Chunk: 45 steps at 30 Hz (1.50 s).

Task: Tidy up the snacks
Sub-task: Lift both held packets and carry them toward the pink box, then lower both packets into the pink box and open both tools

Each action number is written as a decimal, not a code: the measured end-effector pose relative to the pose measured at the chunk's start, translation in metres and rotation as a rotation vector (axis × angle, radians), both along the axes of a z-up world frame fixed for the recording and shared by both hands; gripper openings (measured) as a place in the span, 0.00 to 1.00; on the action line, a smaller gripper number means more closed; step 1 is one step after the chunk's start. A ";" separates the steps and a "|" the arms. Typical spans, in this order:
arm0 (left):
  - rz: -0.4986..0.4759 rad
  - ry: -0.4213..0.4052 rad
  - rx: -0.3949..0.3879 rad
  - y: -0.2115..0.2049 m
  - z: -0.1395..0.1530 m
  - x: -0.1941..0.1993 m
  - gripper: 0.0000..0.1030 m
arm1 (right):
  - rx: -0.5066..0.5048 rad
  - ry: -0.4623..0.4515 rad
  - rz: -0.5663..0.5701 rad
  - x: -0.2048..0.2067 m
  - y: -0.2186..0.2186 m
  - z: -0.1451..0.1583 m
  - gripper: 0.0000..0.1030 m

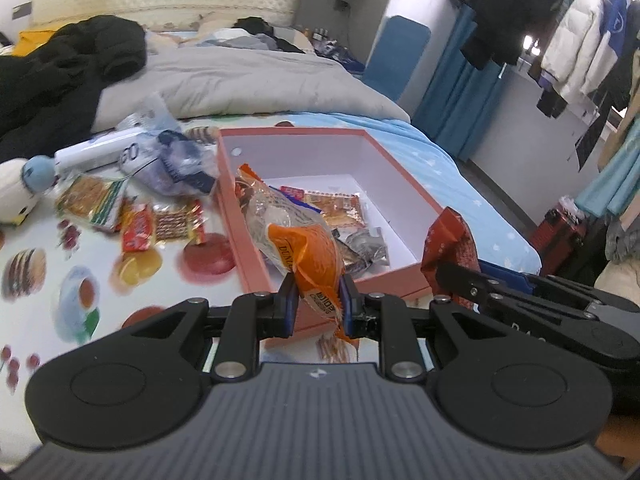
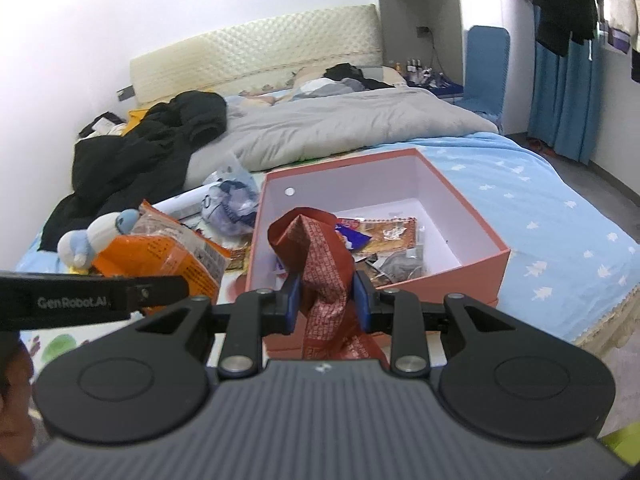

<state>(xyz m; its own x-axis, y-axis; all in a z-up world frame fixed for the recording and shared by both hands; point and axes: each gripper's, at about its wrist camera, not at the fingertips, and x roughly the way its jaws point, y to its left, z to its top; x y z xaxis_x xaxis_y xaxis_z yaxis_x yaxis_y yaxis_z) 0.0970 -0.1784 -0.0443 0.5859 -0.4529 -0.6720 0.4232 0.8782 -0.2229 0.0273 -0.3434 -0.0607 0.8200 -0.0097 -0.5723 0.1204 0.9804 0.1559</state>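
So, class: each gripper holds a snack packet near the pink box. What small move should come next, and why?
Probably carry both packets forward over the pink box and let go. The left gripper pinches the orange packet and the right gripper the dark red packet, both near its front wall, while other snacks already lie inside.

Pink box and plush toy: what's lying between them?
Left wrist view: loose snack packets on the printed sheet separate the pink box from the plush toy.
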 end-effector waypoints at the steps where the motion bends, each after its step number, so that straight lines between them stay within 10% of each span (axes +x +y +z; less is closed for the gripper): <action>1: -0.006 0.002 0.004 -0.005 -0.001 0.007 0.24 | 0.001 0.002 -0.004 0.003 -0.004 -0.001 0.31; 25: -0.057 0.099 0.064 -0.093 -0.054 0.219 0.25 | 0.046 0.074 0.017 0.160 -0.081 -0.054 0.31; 35: -0.056 0.078 0.094 -0.093 -0.065 0.227 0.35 | 0.082 0.147 0.004 0.184 -0.088 -0.080 0.32; 39: -0.039 0.068 0.082 -0.082 -0.057 0.218 0.38 | 0.077 0.164 -0.022 0.180 -0.085 -0.078 0.60; 45: -0.019 0.042 0.067 -0.063 -0.035 0.189 0.38 | 0.093 0.122 -0.030 0.160 -0.081 -0.062 0.66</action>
